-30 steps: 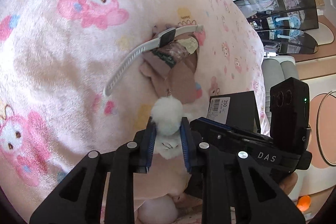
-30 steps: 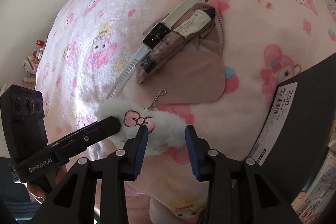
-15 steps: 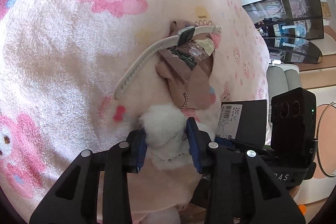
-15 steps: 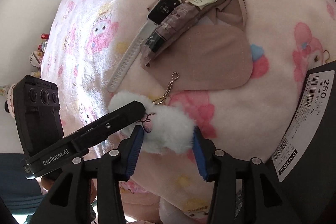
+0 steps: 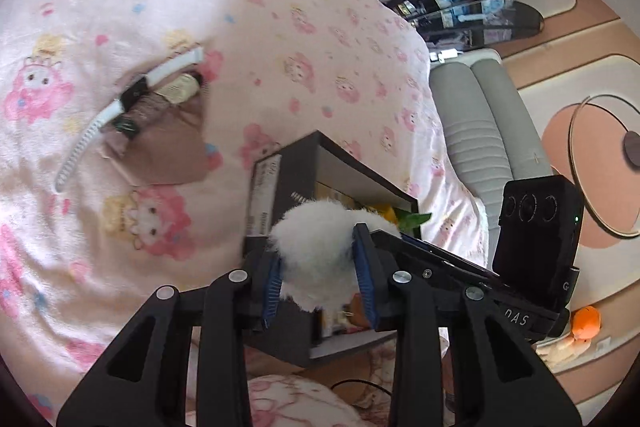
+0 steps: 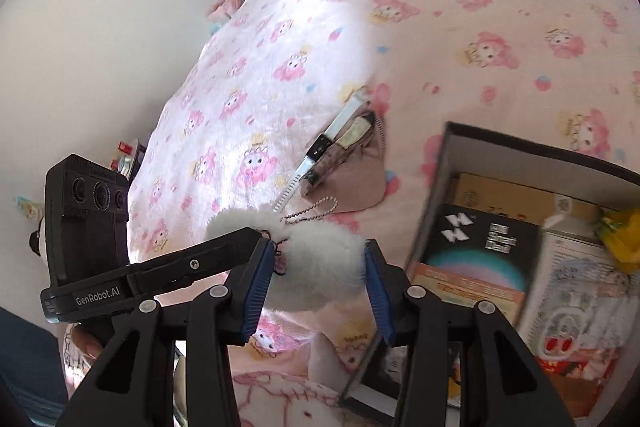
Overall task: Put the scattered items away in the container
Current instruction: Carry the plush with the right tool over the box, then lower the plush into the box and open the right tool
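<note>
A white fluffy plush keychain (image 5: 316,251) with a ball chain (image 6: 310,211) is held in the air between both grippers. My left gripper (image 5: 318,267) is shut on it. My right gripper (image 6: 320,271) is shut on it from the other side. The plush (image 6: 320,263) hangs beside the left edge of a black box (image 6: 448,163) that holds several items. A white watch (image 5: 120,107), a wrapped tube (image 5: 176,93) and a brown pouch (image 5: 168,147) lie on the pink blanket (image 5: 280,47).
The box (image 5: 304,167) holds a dark booklet (image 6: 480,247), a white bottle (image 6: 572,267) and a yellow item (image 6: 620,235). A grey chair (image 5: 480,131) and shelves stand beyond the bed. A wall is at the left in the right wrist view.
Both grippers closed on the plush and lifted it off the blanket, carrying it away from the watch and pouch toward the black box.
</note>
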The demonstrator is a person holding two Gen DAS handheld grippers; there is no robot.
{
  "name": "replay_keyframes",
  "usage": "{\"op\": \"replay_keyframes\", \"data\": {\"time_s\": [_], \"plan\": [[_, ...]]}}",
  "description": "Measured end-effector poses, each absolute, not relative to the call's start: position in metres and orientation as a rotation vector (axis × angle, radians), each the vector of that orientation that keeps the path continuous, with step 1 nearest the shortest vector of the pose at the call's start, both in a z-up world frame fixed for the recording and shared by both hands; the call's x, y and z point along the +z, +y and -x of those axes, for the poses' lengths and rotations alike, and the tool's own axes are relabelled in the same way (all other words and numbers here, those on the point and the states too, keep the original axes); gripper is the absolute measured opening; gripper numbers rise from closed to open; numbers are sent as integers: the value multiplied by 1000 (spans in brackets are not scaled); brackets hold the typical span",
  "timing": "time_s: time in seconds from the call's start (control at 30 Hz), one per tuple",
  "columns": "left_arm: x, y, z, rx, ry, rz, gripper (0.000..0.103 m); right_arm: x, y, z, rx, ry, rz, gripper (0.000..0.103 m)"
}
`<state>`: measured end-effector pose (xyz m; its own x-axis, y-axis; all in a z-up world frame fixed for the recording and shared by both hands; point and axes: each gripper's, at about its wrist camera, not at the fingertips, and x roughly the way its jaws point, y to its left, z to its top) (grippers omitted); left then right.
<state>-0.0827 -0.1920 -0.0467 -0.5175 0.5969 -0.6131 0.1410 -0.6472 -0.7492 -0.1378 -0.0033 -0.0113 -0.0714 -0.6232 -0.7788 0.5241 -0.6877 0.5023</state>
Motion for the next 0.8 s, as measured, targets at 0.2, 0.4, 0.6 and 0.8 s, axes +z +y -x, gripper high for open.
{"op": "replay_keyframes", "data": {"time_s": [0.2, 0.4, 0.6, 0.8], "plan": [[-37, -87, 139, 2144, -982, 1490, 32, -6, 78, 159, -2042, -181, -1421, 41], [-69, -24, 178, 2148, -899, 1621, 34, -35, 129, 183, -2145, -187, -1490, 41], [-97, -15, 181, 2212, -783, 1687, 31, -74, 131, 196, -2110, -186, -1535, 40], [-99, -19, 184, 2274, -725, 1711, 31, -89, 122, 194, -2096, -173, -1554, 39]]}}
